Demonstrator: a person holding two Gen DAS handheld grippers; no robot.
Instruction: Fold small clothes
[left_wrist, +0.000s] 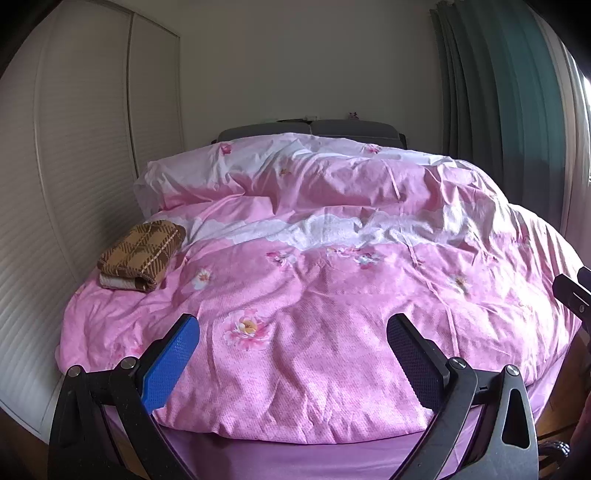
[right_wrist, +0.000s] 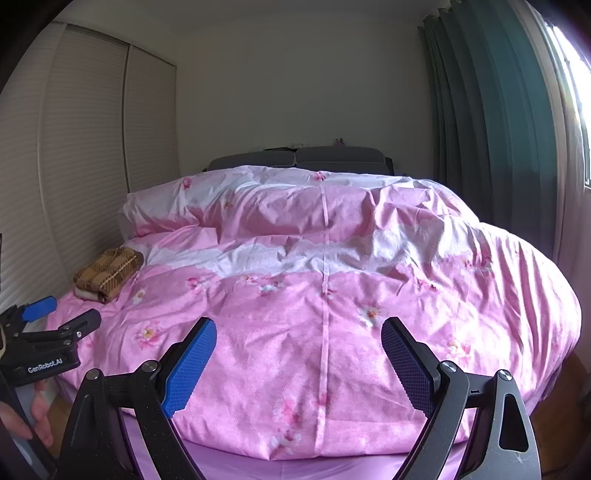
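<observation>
So both grippers are just hovering at the foot of the bed (left_wrist: 480, 229), nothing in either one. The left gripper (left_wrist: 293, 341) has its jaws spread wide over the pink floral duvet (left_wrist: 314, 295), and the right gripper (right_wrist: 299, 349) is spread just as wide, also empty. The only small piece of clothing I can spot is the brown plaid folded garment (left_wrist: 142, 254), sitting near the left edge of the bed, well apart from both grippers (it already looks folded, honestly).

What could go wrong from here: reaching for it, a wide-open jaw could snag the rumpled duvet along with the cloth and drag bedding up. It's also close to the bed's edge, so a sloppy nudge might push it off toward the closet doors (left_wrist: 74, 184).
</observation>
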